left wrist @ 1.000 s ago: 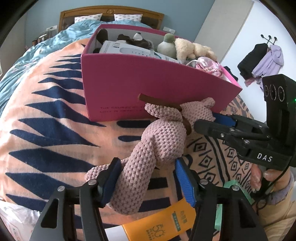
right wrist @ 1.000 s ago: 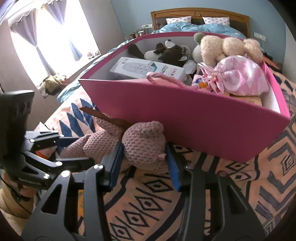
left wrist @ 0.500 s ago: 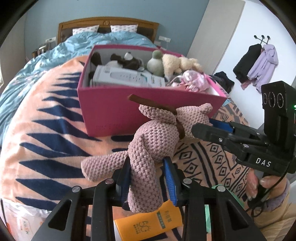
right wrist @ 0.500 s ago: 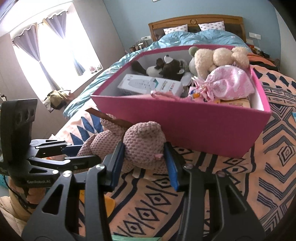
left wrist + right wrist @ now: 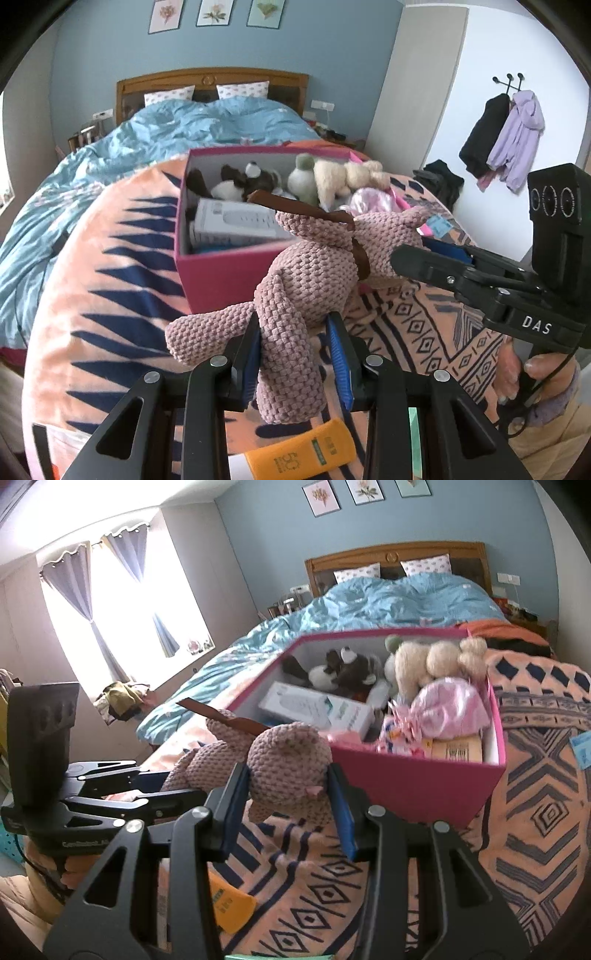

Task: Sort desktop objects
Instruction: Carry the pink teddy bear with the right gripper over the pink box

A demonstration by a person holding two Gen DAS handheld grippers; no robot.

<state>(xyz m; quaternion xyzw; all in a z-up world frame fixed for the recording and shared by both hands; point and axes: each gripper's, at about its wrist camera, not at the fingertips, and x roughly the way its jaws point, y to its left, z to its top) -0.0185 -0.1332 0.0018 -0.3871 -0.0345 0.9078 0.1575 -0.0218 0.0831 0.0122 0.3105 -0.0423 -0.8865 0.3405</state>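
Observation:
A pink knitted plush toy (image 5: 314, 273) with a brown strap hangs above the patterned blanket, in front of the pink box (image 5: 221, 273). My left gripper (image 5: 293, 321) is shut on one of its lower limbs. In the right wrist view my right gripper (image 5: 286, 775) is shut on the toy's (image 5: 288, 753) rounded head, blue pads pressing both sides. Each view shows the other gripper too: the right gripper (image 5: 417, 251) at the toy's head, the left gripper (image 5: 166, 779) at its far end. The open pink box (image 5: 413, 782) stands just behind the toy.
The box holds a white carton (image 5: 236, 221), a dark plush (image 5: 243, 181), a cream plush (image 5: 343, 177) and a pink bag (image 5: 373, 199). An orange tube (image 5: 295, 458) lies on the blanket (image 5: 110, 295) below the toy. A hand (image 5: 535, 373) grips the right tool. Blue duvet (image 5: 184, 125) lies beyond.
The left jaws closed on the toy's limb. Both grippers then rose together with the toy, lifting it off the blanket, and the box's inside came more into view.

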